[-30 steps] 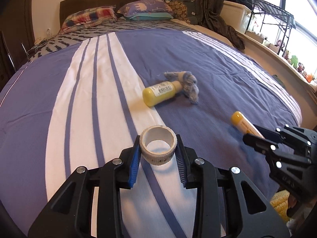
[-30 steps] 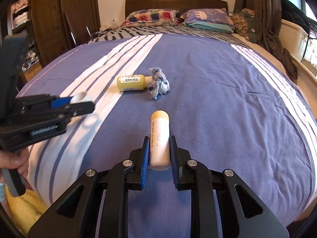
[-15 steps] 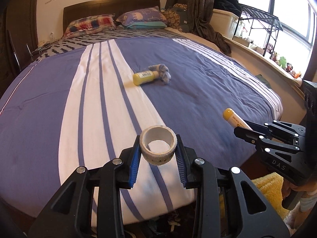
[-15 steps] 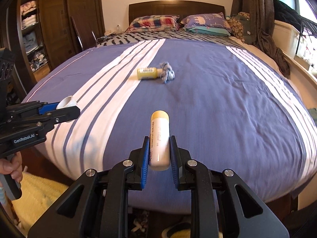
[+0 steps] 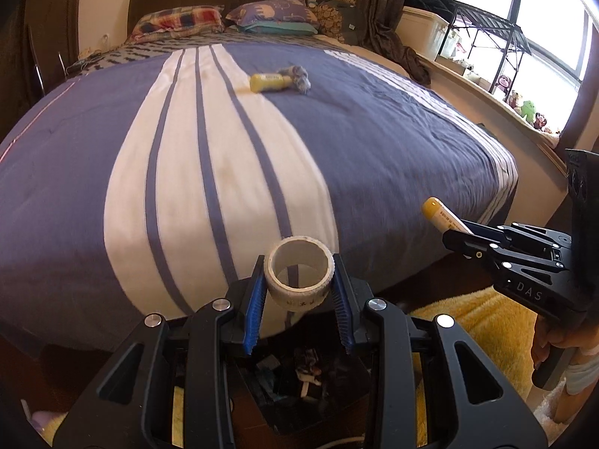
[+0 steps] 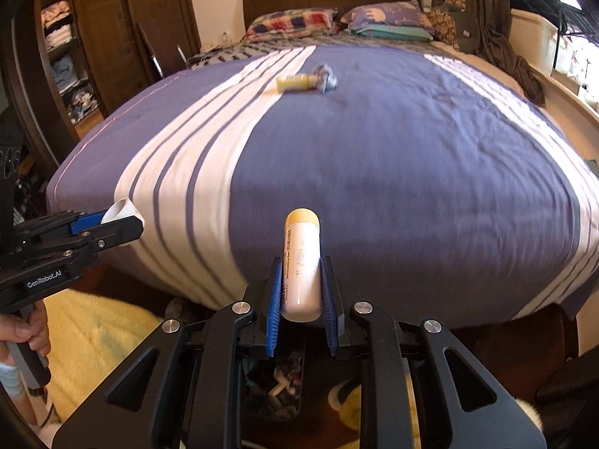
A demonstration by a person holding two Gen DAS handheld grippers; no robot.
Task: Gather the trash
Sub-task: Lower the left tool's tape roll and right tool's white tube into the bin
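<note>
My left gripper point(image 5: 299, 284) is shut on a white tape roll point(image 5: 298, 277), held past the foot of the bed above a dark bin of trash point(image 5: 299, 374). My right gripper point(image 6: 301, 288) is shut on a white tube with a yellow cap point(image 6: 302, 262), also off the bed's foot, above the bin point(image 6: 279, 381). The tube point(image 5: 441, 217) and right gripper point(image 5: 524, 262) show at the right of the left wrist view. The left gripper point(image 6: 93, 232) shows at the left of the right wrist view. A yellow bottle point(image 5: 267, 81) and a grey-blue rag point(image 5: 299, 76) lie mid-bed.
The blue and white striped bed point(image 5: 374, 142) fills the view, with pillows point(image 5: 269, 17) at the headboard. A yellow fluffy rug point(image 5: 483, 333) lies on the floor. A windowsill with toys point(image 5: 524, 108) runs at the right. A wardrobe point(image 6: 75, 45) stands at the left.
Both grippers have pulled back from over the bed to beyond its foot edge, each keeping its item. The floor, rug and bin have come into view below.
</note>
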